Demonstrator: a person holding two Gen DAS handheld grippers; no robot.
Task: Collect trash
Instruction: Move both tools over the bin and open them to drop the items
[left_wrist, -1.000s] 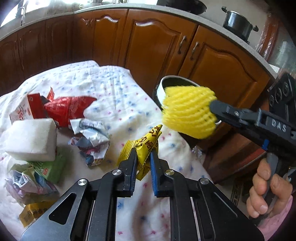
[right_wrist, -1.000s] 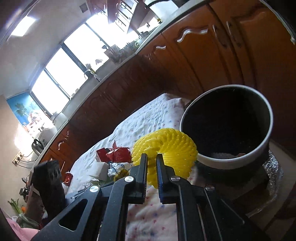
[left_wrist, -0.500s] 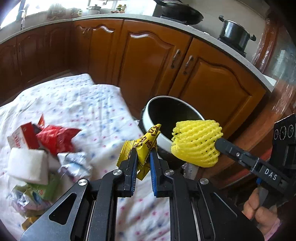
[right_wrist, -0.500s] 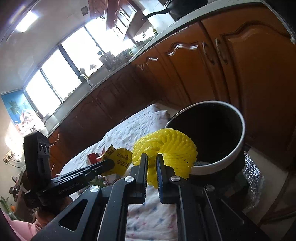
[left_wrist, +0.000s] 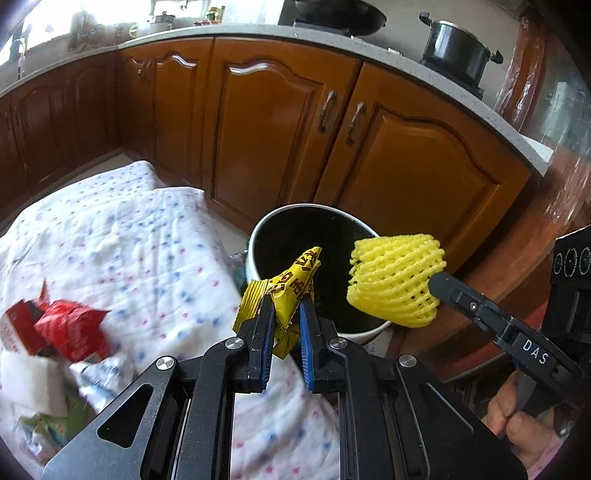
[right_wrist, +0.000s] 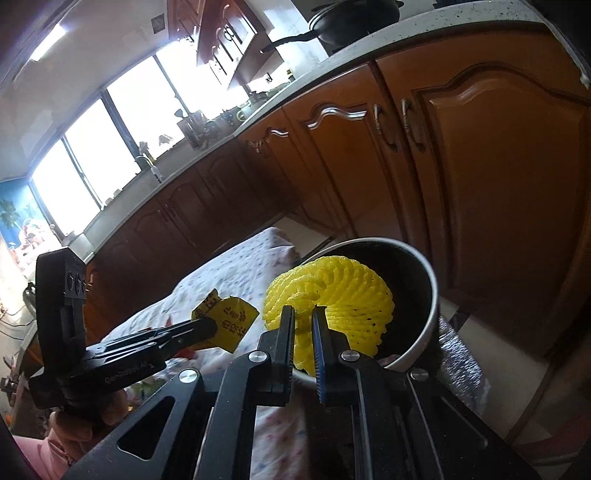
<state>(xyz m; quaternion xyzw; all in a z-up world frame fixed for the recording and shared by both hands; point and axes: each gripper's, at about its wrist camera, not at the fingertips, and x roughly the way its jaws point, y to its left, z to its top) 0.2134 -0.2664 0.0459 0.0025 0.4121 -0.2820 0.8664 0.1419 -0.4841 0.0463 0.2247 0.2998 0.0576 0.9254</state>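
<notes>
**Two grippers, two bits of yellow rubbish, both at the bin**

The left gripper (left_wrist: 287, 308) is clamped on a crumpled yellow wrapper (left_wrist: 291, 286) with dark printing; the wrapper sticks up from between the fingers, in front of the near rim of the bin (left_wrist: 266, 229); the right gripper (right_wrist: 303, 314) pinches a yellow foam fruit net (right_wrist: 332, 291), which hangs over the bin's dark mouth; seen from the left wrist, the net (left_wrist: 397, 277) sits just right of the wrapper, the two apart. The bin is round, white outside and black within, standing on the floor before brown wooden cabinets (left_wrist: 258, 122). Beside it lies a white spotted cloth (left_wrist: 122, 236); at its near left end is a heap of rubbish: a red packet (left_wrist: 70, 328), a white block (left_wrist: 26, 380), crumpled wrappers, all blurred. A hand (left_wrist: 517, 417) grips the right tool's handle.
</notes>
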